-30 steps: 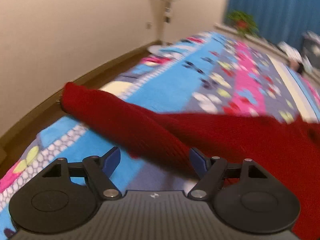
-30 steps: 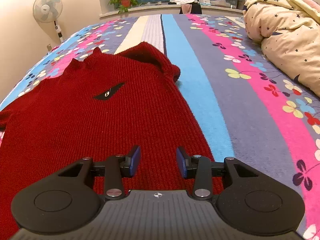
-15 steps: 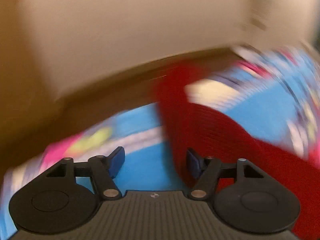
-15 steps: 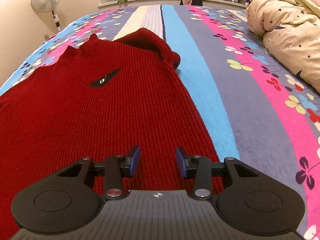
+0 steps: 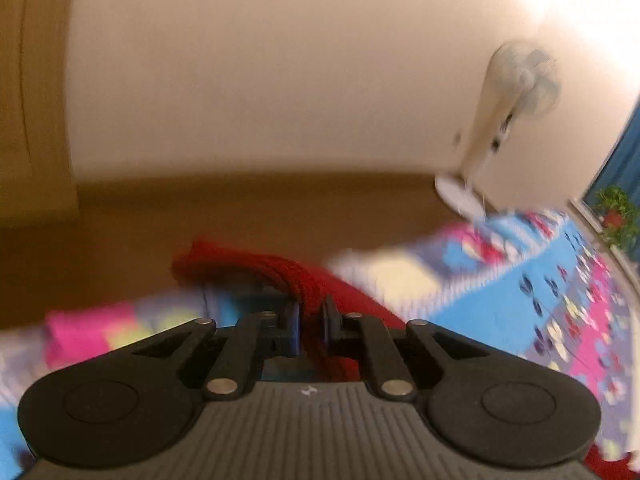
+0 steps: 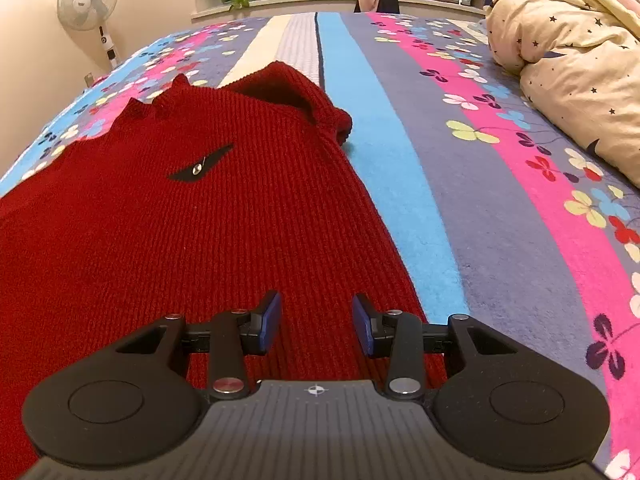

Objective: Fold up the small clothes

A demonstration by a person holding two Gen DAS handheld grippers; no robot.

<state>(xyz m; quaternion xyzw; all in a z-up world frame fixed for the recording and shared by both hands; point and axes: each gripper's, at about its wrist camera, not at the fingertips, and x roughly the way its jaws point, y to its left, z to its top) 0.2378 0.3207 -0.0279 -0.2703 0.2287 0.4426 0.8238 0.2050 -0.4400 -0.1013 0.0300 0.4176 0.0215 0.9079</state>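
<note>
Here our left tongs (image 5: 310,322) pinch the red sweater's sleeve (image 5: 256,270) at the bed's (image 6: 500,240) edge; only our right view shows its body (image 6: 180,220) spread flat toward 10 o'clock, right tongs (image 6: 316,322) apart above the hem.

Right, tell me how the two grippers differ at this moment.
The left gripper is shut on the red sweater, pinching its sleeve; the right gripper is open, holding nothing. The left faces the wall and floor at the bed's edge; the right points along the sweater's body. Both have blue-padded fingers.

dark red sweater (image 6: 160,220), striped floral bedspread (image 6: 500,200), star-print cream quilt (image 6: 568,52)
</note>
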